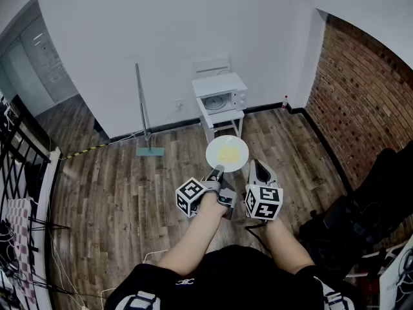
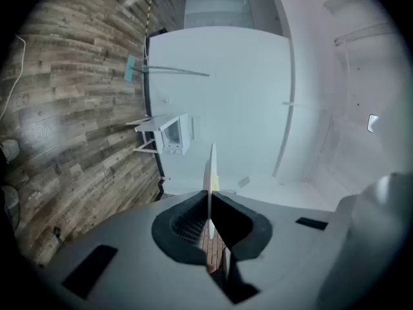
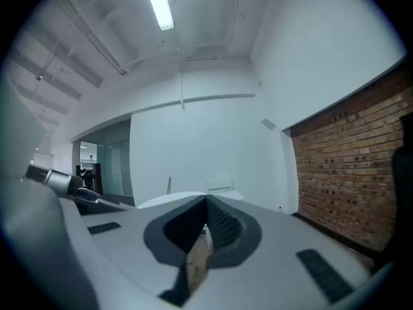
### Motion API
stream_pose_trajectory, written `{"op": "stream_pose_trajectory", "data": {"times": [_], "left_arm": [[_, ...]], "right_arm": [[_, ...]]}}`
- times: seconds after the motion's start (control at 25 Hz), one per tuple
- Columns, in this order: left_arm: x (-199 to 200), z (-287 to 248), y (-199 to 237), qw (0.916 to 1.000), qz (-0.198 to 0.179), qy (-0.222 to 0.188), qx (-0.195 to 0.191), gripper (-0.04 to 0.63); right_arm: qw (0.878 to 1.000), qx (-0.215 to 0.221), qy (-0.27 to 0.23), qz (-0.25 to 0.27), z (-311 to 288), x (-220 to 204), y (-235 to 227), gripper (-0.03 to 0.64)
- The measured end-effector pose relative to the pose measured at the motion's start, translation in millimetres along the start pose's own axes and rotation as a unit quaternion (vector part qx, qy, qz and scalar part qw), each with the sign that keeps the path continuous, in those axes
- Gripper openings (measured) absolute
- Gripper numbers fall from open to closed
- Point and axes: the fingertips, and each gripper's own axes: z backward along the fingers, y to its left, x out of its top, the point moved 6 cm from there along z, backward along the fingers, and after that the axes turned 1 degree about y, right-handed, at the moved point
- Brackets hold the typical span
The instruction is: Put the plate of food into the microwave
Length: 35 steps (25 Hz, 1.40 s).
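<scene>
- Gripping the plate (image 1: 211, 151) of yellow food (image 1: 227, 154) by its near-left rim with the left hand-held gripper (image 1: 217, 171), in the head view; held level above the wooden floor.
- Hovering just beside the near-right rim, the right hand-held gripper (image 1: 258, 168), touching nothing.
- Facing the microwave (image 1: 221, 94) straight ahead on its small white tabletop (image 1: 222, 116), well apart from the plate; door apparently closed, so probably a job for the free right side.
- Clenched on the plate (image 2: 211, 163), edge-on in the left gripper view; microwave (image 2: 174, 133) beyond, off to the left.
- Pressed together on nothing in the right gripper view (image 3: 205, 228); plate rim (image 3: 168, 199) just left.
</scene>
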Motion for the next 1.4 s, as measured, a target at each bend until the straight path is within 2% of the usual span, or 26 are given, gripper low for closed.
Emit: {"op": "stream_pose_trajectory", "data": {"times": [0.28, 0.44, 0.76, 1.08, 1.4], "left_arm": [[11.0, 5.0, 6.2, 1.0, -0.003, 0.007, 0.004, 0.014], [18.0, 6.2, 9.0, 0.9999, -0.004, 0.014, 0.001, 0.014], [46.3, 9.0, 17.0, 0.9995, -0.01, 0.029, 0.006, 0.014], [67.3, 4.2, 29.6, 0.9983, 0.002, 0.059, 0.006, 0.014], [75.2, -8.5, 35.6, 0.998, 0.004, 0.062, 0.012, 0.014]], "right_arm": [[1.0, 0.009, 0.014, 0.012, -4.9, -9.0, 16.3, 0.009], [1.0, 0.008, 0.006, 0.0, -7.0, -10.7, 25.3, 0.009], [1.0, -0.008, 0.008, 0.0, -17.0, -20.0, 49.5, 0.009], [0.999, -0.037, 0.012, 0.005, -28.1, -31.7, 65.3, 0.009], [0.999, -0.03, 0.023, -0.003, -45.4, -34.8, 65.5, 0.009]]}}
